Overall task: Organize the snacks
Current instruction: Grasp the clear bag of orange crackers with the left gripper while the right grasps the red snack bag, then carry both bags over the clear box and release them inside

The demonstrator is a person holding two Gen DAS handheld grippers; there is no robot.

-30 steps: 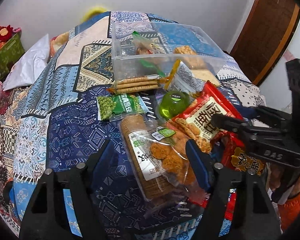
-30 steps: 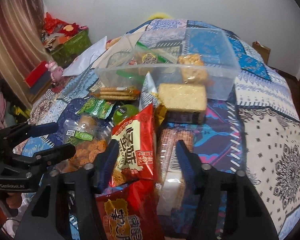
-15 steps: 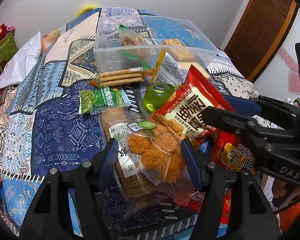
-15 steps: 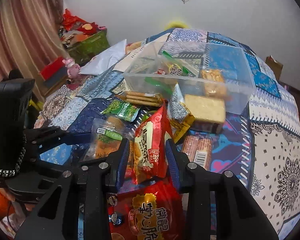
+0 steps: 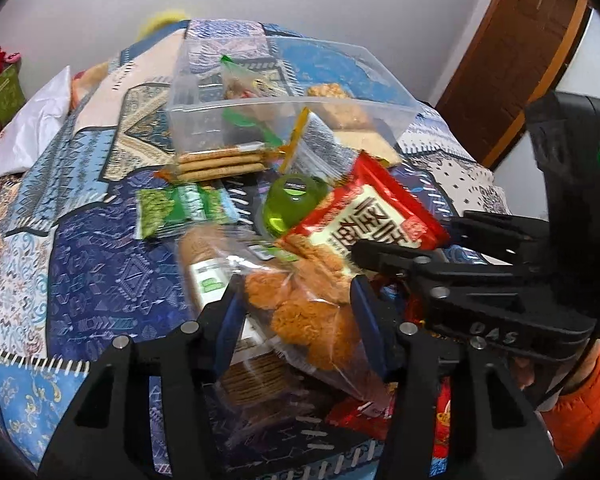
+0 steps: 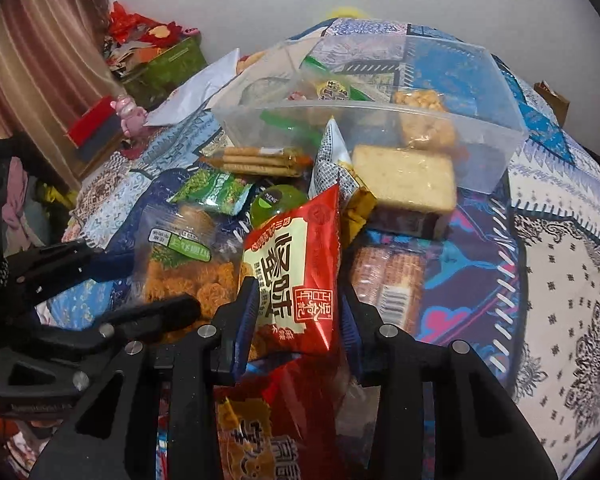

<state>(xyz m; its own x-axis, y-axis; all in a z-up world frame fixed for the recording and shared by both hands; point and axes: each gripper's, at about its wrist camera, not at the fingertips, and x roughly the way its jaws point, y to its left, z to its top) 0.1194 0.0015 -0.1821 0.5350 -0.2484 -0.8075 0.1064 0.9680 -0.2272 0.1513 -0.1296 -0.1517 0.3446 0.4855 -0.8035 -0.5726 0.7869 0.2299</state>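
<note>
Closing left claw (image 5: 298, 312) pinches crinkly clear cookie bag (image 5: 300, 300); right claw (image 6: 300, 312), opening, flanks glossy red packet (image 6: 296, 264).

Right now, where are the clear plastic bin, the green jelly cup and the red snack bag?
clear plastic bin (image 6: 380, 114): right wrist view, front rim.
green jelly cup (image 5: 294, 204): left wrist view, lid.
red snack bag (image 6: 296, 272): right wrist view, printed front.

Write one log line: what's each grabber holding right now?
left gripper: closing on clear bag of orange crackers | right gripper: around red snack packet | clear bin: behind pile
</note>
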